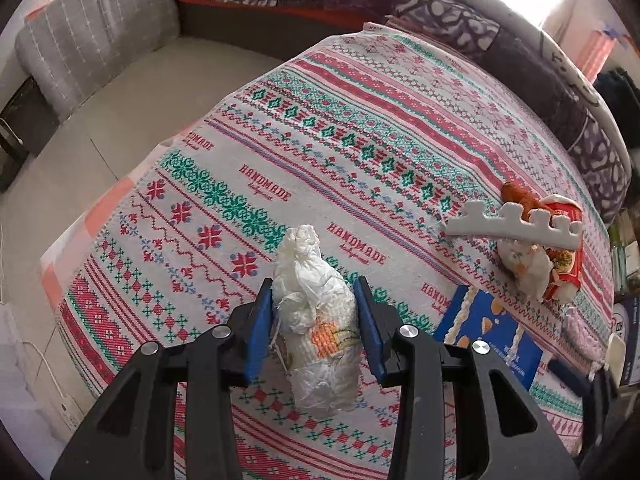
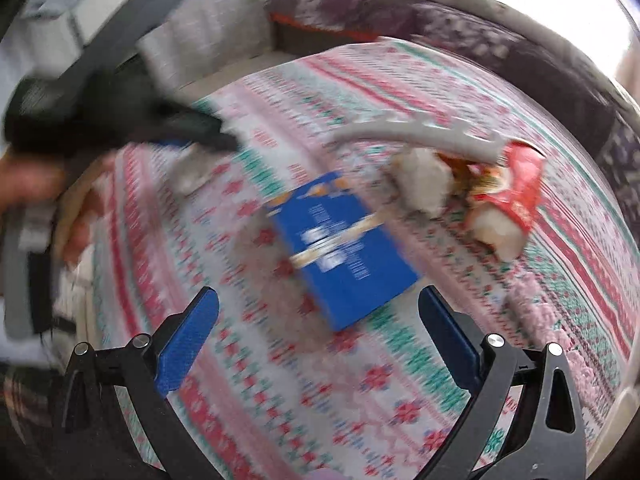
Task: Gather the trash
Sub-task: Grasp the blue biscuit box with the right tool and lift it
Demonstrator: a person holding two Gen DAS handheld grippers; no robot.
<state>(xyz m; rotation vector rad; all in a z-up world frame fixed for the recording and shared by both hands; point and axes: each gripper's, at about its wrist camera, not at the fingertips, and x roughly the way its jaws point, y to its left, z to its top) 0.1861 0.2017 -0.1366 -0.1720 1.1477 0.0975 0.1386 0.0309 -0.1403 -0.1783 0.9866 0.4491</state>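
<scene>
Left tongs (image 1: 316,312) straddle crumpled wrapper (image 1: 316,320)

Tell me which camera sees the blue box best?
The right wrist view. The blue box lies whole on the patterned tablecloth, ahead of the open right gripper, though the picture is blurred. The left wrist view is sharper but shows the box only at the side, its lower edge partly hidden behind the left gripper.

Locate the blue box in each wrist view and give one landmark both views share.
Left wrist: blue box at lower right, on the tablecloth, right of the left gripper.
Right wrist: blue box at centre, blurred, ahead of the open right gripper.
Shared landmark: white toothed strip beside the red wrapper.
</scene>
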